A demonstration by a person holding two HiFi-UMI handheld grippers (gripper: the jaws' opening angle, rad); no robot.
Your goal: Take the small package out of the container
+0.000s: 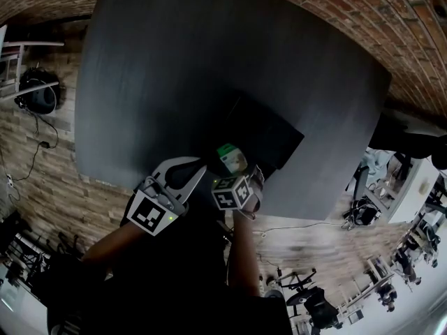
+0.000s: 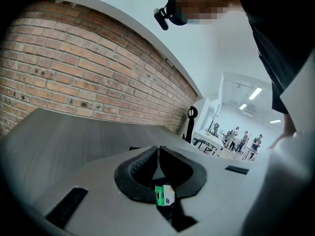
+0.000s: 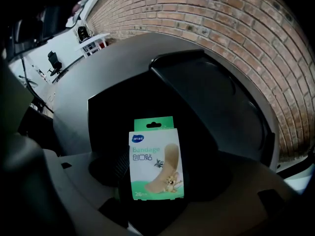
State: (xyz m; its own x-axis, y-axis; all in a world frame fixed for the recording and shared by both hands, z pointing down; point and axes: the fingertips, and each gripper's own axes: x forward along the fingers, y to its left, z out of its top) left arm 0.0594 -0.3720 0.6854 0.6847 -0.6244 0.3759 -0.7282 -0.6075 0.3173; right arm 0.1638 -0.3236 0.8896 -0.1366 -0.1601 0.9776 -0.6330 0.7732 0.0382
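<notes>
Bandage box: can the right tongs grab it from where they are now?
Probably yes. In the right gripper view the bandage box sits right between the right tongs' wide-open jaws, with the black container behind it, and nothing blocks the way.

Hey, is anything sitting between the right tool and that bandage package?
Nothing visible does. The bandage package sits directly between the open jaws of the right tool, its printed face fully in view, with the black container behind it.
</notes>
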